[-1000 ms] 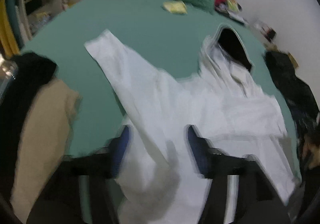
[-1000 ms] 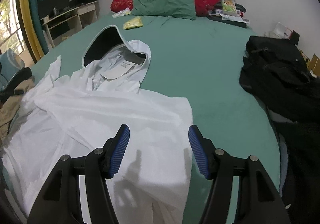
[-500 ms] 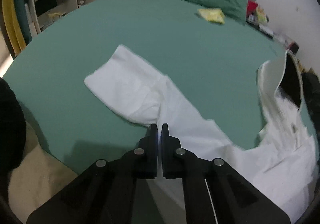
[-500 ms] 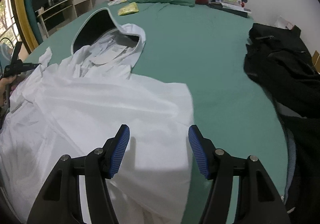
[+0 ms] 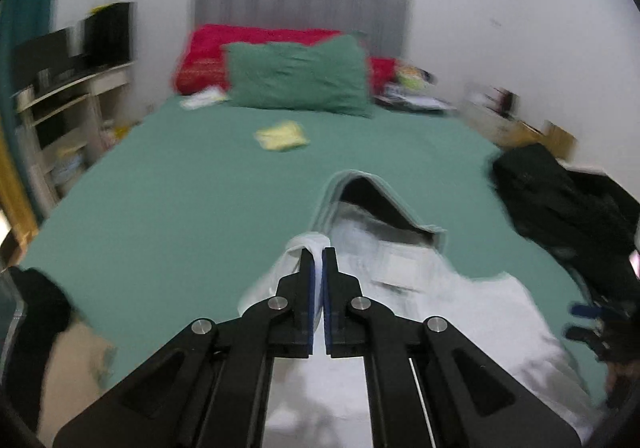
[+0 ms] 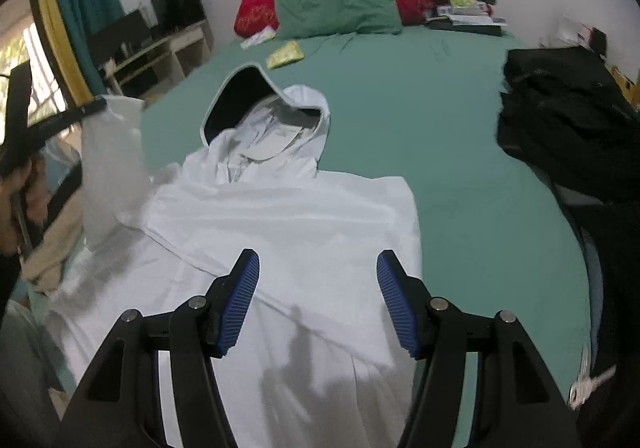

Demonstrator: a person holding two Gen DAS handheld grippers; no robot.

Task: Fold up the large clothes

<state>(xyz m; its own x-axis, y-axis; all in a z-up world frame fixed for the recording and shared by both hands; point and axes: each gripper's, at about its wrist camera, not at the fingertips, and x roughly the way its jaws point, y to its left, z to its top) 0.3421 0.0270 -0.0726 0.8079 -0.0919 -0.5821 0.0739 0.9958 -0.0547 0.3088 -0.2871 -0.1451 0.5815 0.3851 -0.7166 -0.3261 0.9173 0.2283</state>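
Bed with green sheet; white hooded garment spread near foot; black clothes heaped at right edge; green pillow over red pillow at headboard; yellow packet mid-bed.

One white hooded garment spread on one bed. Two pillows at the headboard: one green, one red. One yellow packet lying mid-bed. One heap of black clothing at the right edge. Two grippers in play: left gripper, right gripper.
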